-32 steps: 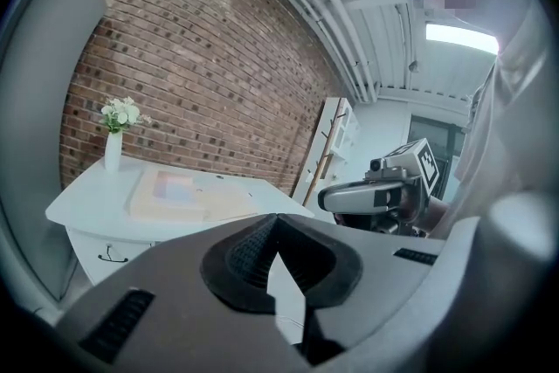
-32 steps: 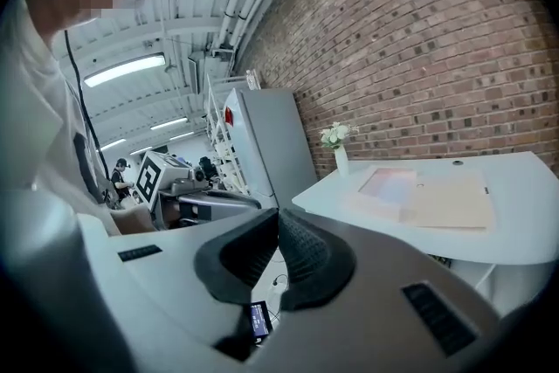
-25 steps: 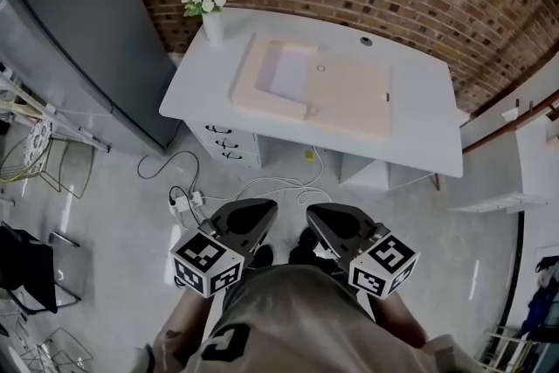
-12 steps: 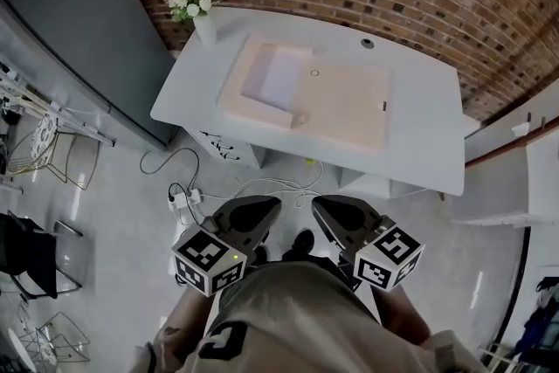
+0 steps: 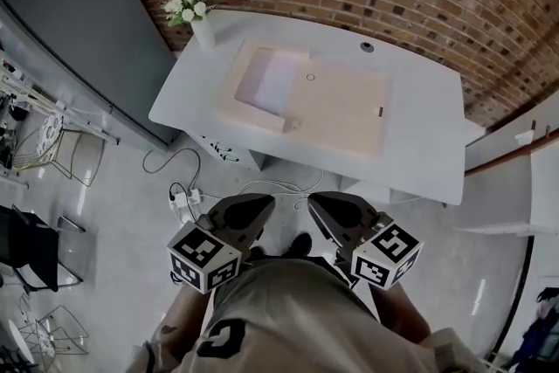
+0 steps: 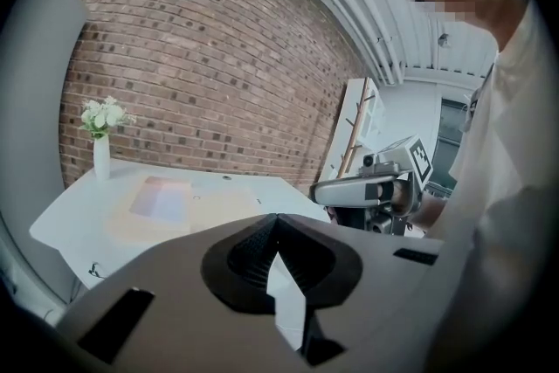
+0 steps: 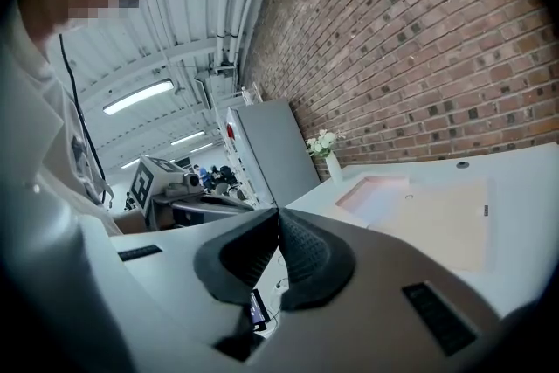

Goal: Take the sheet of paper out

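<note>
A pale lilac sheet of paper (image 5: 272,81) lies in the left part of a flat beige folder or pad (image 5: 345,111) on the white desk (image 5: 419,148). The sheet (image 6: 162,198) shows far ahead in the left gripper view, and the same sheet (image 7: 377,195) in the right gripper view. Both grippers hang close to the person's body, well short of the desk. My left gripper (image 5: 262,204) is shut with nothing in it, its tips (image 6: 278,219) meeting. Beside it, my right gripper (image 5: 318,203) is shut and empty as well (image 7: 278,212).
A white vase of flowers (image 5: 203,29) stands at the desk's rear left corner. A grey cabinet (image 5: 79,22) is left of the desk and a drawer unit (image 5: 223,155) sits under it. A power strip with cables (image 5: 183,198) lies on the floor. Brick wall behind.
The desk sits lower and closer in the head view; the person has stepped toward it. Both grippers stay shut, side by side.
</note>
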`<action>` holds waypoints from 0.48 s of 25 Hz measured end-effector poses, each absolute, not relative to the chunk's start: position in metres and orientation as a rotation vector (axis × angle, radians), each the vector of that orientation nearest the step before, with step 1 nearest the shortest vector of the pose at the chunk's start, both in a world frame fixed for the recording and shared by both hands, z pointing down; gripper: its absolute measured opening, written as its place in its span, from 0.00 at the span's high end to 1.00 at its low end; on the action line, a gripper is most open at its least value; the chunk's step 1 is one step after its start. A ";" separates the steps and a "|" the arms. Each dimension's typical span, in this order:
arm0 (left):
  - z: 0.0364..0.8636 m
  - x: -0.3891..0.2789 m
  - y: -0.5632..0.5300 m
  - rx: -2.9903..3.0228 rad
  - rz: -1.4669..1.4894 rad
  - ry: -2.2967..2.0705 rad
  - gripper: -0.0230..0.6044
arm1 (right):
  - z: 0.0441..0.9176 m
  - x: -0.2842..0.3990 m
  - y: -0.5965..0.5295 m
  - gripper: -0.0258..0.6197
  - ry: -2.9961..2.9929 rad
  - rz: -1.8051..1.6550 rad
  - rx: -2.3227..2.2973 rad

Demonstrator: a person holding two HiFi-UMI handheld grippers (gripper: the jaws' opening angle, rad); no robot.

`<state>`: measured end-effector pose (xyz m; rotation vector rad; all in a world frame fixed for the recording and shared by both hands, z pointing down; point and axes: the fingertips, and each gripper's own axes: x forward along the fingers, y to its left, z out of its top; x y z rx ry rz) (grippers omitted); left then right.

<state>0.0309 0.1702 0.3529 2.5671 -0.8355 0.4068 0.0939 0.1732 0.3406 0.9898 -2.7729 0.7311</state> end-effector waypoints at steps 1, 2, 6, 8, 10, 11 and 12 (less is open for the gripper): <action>0.352 0.034 0.168 2.572 0.407 -0.839 0.94 | 0.341 0.097 0.172 0.92 -2.774 0.731 0.988; 0.351 0.036 0.165 2.576 0.407 -0.842 0.94 | 0.341 0.099 0.171 0.92 -2.775 0.730 0.984; 0.351 0.041 0.160 2.571 0.413 -0.863 0.94 | 0.342 0.102 0.169 0.92 -2.780 0.731 0.954; 0.351 0.037 0.156 2.566 0.419 -0.886 0.94 | 0.342 0.101 0.169 0.92 -2.783 0.729 0.929; 0.350 0.031 0.149 2.557 0.416 -0.920 0.94 | 0.341 0.099 0.167 0.92 -2.783 0.733 0.901; 0.350 0.027 0.145 2.552 0.412 -0.938 0.94 | 0.341 0.099 0.166 0.92 -2.781 0.733 0.890; 0.350 0.022 0.141 2.548 0.410 -0.955 0.94 | 0.341 0.098 0.165 0.92 -2.779 0.732 0.881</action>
